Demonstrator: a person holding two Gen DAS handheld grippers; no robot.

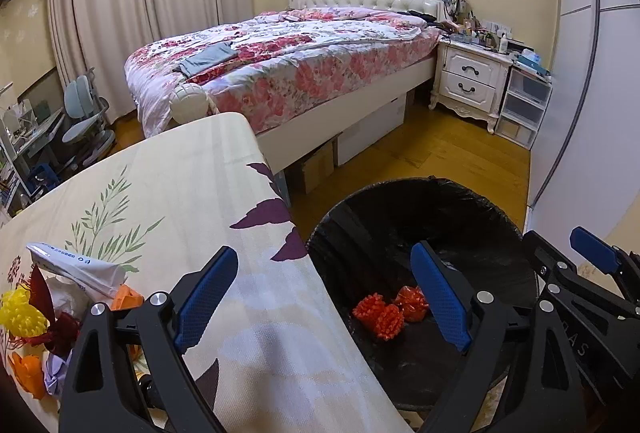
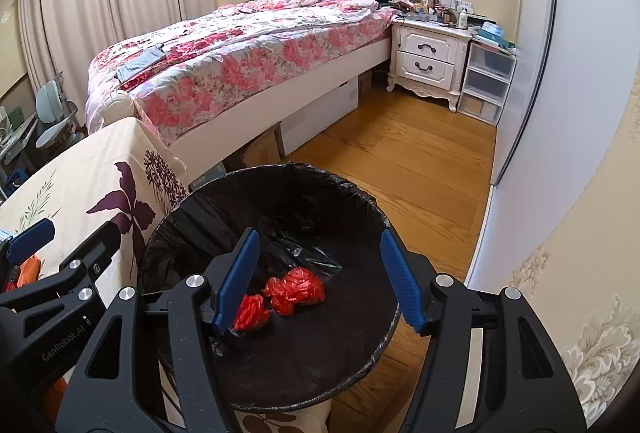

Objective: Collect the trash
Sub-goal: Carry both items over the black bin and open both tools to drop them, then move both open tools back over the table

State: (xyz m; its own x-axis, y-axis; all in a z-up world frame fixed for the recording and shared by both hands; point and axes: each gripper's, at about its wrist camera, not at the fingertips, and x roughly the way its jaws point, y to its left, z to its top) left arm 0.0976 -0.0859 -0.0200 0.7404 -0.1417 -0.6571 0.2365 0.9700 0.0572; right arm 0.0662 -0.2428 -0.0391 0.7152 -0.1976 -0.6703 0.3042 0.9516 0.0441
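Observation:
A round bin lined with a black bag (image 1: 500, 217) (image 2: 180, 217) stands on the floor beside the table. Red crumpled trash pieces (image 1: 380, 315) (image 2: 294, 291) lie at its bottom. My left gripper (image 1: 324, 297) is open over the table's edge and the bin rim, nothing between its blue pads. My right gripper (image 2: 320, 285) hangs open above the bin, nothing between its fingers. More trash sits on the table at the left: a white wrapper (image 1: 80, 267), a yellow spiky piece (image 1: 20, 315), orange bits (image 1: 28, 373) and dark red scraps (image 1: 60, 331).
The table (image 1: 168, 201) carries a cream cloth with leaf and purple flower prints. Behind it is a bed (image 2: 248, 53) with a floral quilt, boxes under it, a white nightstand (image 2: 428, 53), plastic drawers (image 2: 486, 81) and a wardrobe wall on the right. Wooden floor (image 2: 420, 161) lies between.

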